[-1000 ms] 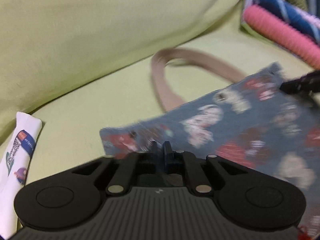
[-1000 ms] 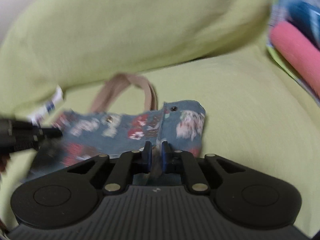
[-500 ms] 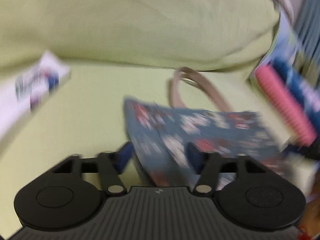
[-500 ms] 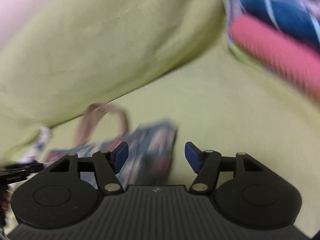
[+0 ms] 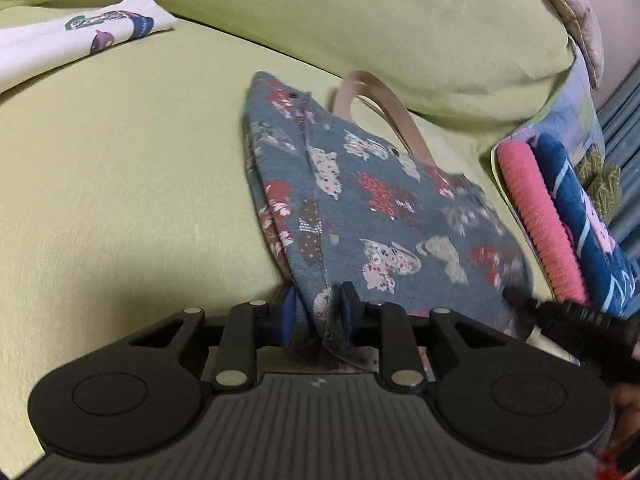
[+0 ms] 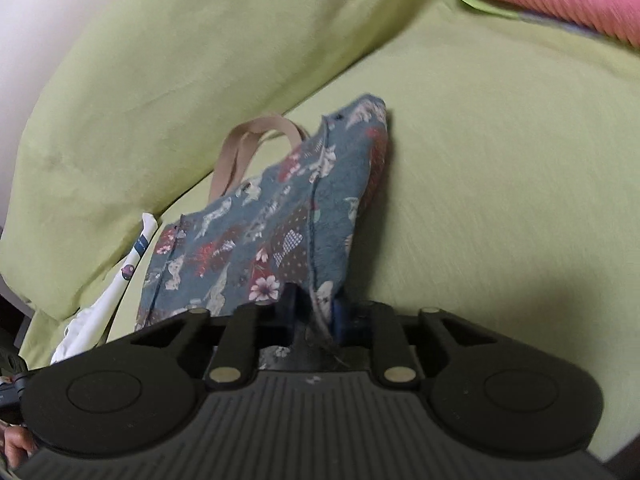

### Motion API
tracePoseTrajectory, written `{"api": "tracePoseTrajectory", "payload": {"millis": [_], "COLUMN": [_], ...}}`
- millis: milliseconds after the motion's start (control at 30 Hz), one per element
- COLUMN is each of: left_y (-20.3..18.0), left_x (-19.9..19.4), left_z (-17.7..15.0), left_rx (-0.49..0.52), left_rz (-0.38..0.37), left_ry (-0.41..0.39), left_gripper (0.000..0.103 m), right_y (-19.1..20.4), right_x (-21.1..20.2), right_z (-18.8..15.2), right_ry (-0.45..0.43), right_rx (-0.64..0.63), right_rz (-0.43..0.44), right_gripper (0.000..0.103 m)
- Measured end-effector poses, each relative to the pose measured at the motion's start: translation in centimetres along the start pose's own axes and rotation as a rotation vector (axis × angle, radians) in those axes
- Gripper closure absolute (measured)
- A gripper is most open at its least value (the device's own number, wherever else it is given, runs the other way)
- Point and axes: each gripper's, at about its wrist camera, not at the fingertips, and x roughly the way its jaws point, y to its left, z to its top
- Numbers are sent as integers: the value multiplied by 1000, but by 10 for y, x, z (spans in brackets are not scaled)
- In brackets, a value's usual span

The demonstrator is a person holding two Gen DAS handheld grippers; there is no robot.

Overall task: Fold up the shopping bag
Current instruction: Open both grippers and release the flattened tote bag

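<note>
The bag (image 5: 360, 200) lies on the green sofa (image 5: 120, 200). Left claw (image 5: 316, 312) and right claw (image 6: 314, 306) are both closing on its near corners, cloth between the pads. Lift evenly, keeping the edge taut. Open cushion lies ahead; pink roll (image 5: 536, 224) crowds the right.

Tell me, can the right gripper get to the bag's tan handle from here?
Probably not right away: the right gripper is closing on the bag's near corner, and the tan handle lies at the bag's far end, beyond its body.
</note>
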Motion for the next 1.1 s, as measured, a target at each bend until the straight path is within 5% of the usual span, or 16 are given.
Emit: {"api": "tracePoseTrajectory", "payload": {"millis": [133,200,300,400,533,667,767,833,967,1100], "left_y": [-23,-31,-42,-66,-105,-100,-95,-88,-92,-86], "left_x": [5,-5,-24,-41,-31,8,13,8,-4,4], "left_z": [-9,-11,-13,-18,-34,-55,-53,-49,-35,-10], "left_rx": [85,118,159,278,459,439,398,354,374,377], "left_rz": [52,98,166,226,169,221,227,235,229,247], "left_ry": [-14,-45,-94,-157,-145,-8,19,14,-63,-102], "left_gripper": [74,70,71,76,75,77,74,87,87,86], "right_y": [-4,-14,-18,-12,15,42,41,44,53,58], "right_x": [-5,-1,-6,-31,-55,-47,-27,-24,-35,-36], "right_z": [23,30,23,13,0,-36,-70,-80,-68,-36], "right_ry": [-47,-4,27,-55,-136,-32,49,14,39,-70], "right_rx": [-71,-31,-50,-90,-270,-476,-552,-568,-581,-582], "right_rz": [-52,-46,-94,-110,-57,0,-47,-62,-74,-85], "right_gripper": [96,95,77,76,77,89,90,91,91,90]}}
